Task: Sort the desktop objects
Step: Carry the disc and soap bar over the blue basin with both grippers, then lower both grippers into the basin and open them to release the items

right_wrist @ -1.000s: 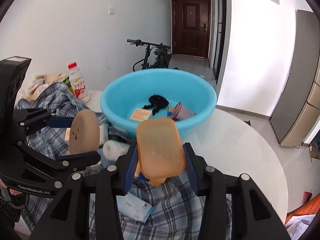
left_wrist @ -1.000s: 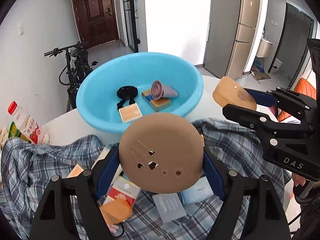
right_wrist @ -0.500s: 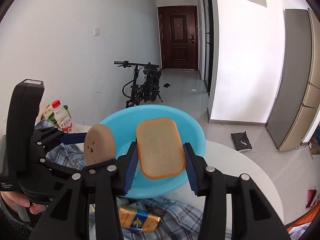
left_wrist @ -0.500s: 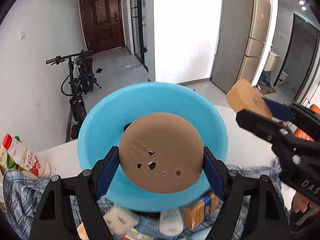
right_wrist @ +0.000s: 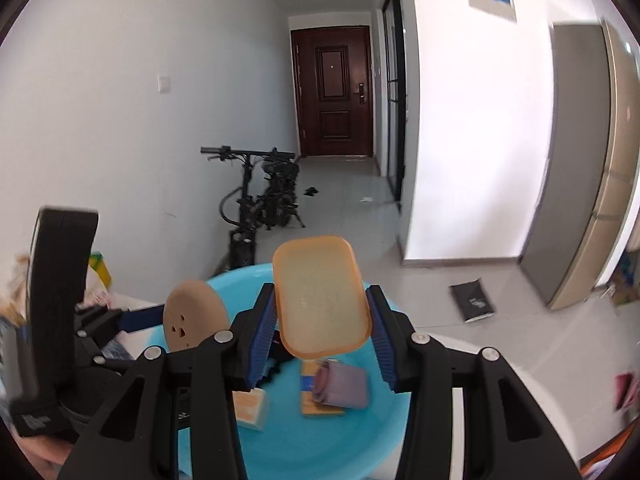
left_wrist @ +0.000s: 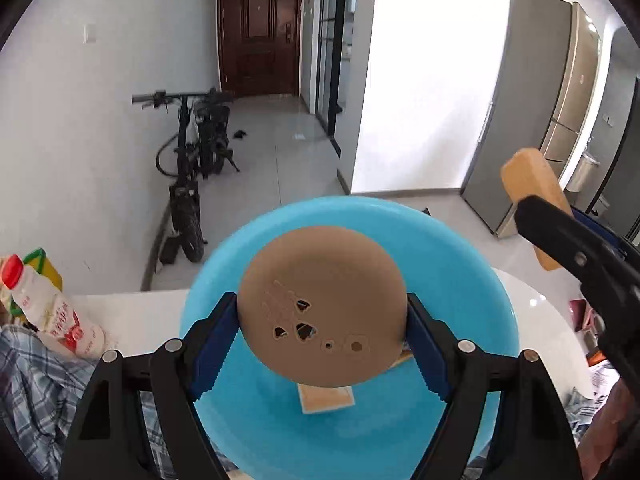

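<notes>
Blue plastic fills the lower part of both views: a round basin (left_wrist: 472, 248) standing on the white surface (left_wrist: 140, 312), and everything else is placed against it. Above the basin's middle, the left tongs (left_wrist: 324, 320) are pinching a flat tan disc (left_wrist: 320, 304) with small holes cut through it, one blue pad on each edge. To the right of the basin and higher up, the right tongs (right_wrist: 322, 322) are clamped on an orange oblong lid (right_wrist: 320, 296), held upright between the blue pads; in the left wrist view the same lid (left_wrist: 532, 196) shows edge-on past a black finger. Inside the basin lie a small orange-and-white packet (left_wrist: 326, 398), a blue and yellow box (right_wrist: 316, 396) with a mauve cup (right_wrist: 340, 384) tipped on its side across it, and something black (right_wrist: 280, 356) mostly hidden behind the right tongs. Left of the basin, a white bottle with a red cap (left_wrist: 44, 308) stands at the edge of a blue plaid cloth (left_wrist: 36, 396). Beyond the basin, on the floor, a black bicycle (left_wrist: 192, 172) leans by the wall.
</notes>
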Available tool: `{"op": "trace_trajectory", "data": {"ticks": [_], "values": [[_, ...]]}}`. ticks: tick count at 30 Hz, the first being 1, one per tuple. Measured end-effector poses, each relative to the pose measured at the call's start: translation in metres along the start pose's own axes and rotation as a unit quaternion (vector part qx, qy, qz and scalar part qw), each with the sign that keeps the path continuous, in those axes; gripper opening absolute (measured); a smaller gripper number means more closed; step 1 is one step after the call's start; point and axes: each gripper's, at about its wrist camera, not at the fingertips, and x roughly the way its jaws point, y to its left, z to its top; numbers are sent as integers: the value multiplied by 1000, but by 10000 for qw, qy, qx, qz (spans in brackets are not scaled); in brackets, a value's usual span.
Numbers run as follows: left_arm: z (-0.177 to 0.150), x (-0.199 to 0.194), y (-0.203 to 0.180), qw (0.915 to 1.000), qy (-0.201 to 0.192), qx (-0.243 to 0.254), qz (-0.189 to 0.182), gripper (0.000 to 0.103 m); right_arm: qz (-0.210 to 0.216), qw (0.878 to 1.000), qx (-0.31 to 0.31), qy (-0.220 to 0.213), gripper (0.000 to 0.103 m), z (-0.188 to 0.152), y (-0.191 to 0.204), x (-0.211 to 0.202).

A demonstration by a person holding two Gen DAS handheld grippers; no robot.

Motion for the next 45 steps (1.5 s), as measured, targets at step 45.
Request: {"op": "trace_trajectory", "data": {"ticks": [45], "values": [[-11, 92, -7, 9935, 1022, 472, 183, 85, -263, 9923, 138, 1201, 43, -30, -31, 112]]}}
